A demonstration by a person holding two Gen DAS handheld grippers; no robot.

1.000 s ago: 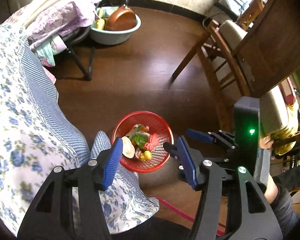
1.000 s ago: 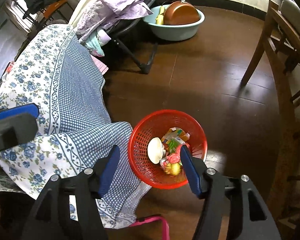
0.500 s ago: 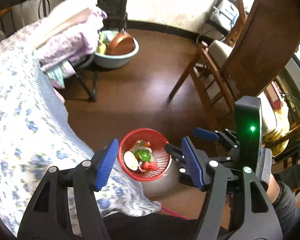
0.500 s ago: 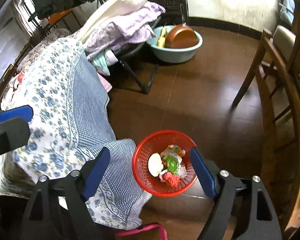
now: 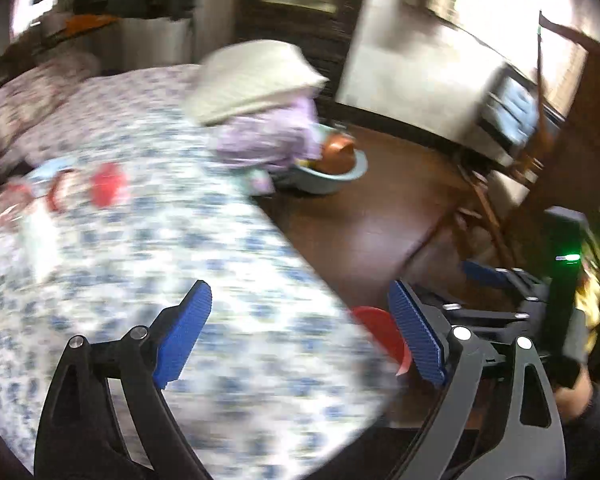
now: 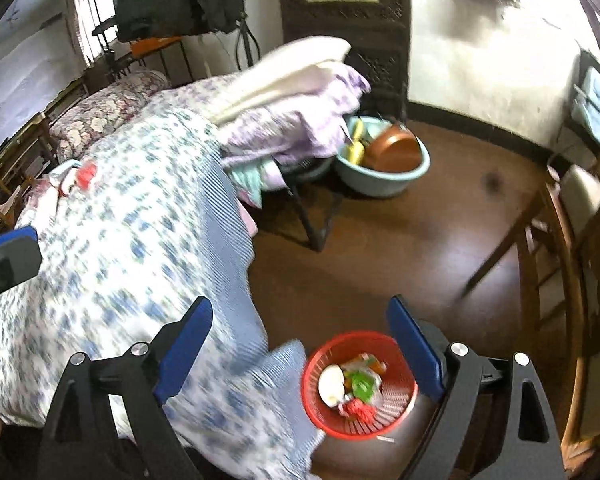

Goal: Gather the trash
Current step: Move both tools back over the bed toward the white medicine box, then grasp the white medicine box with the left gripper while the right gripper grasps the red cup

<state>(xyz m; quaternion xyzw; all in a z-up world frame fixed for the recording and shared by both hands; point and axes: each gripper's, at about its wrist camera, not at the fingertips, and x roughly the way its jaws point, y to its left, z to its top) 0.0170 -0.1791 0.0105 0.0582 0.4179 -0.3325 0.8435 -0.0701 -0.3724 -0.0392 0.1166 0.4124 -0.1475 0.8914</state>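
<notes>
on the far left of the bed (image 6: pixel 140 240), blurred red and white litter (image 5: pixel 104 188) now lies in view on the floral cover, both cameras having swung up from the floor over the last second. left gripper (image 5: pixel 300 332) and right gripper (image 6: pixel 300 336) both show jaws wide and holding nothing. to the right, the red basket (image 6: pixel 396 408), already holding wrappers and scraps, has dropped to the lower edge on the floor just beside the bed, which suggests one deposit is finished and the bed litter is next.
</notes>
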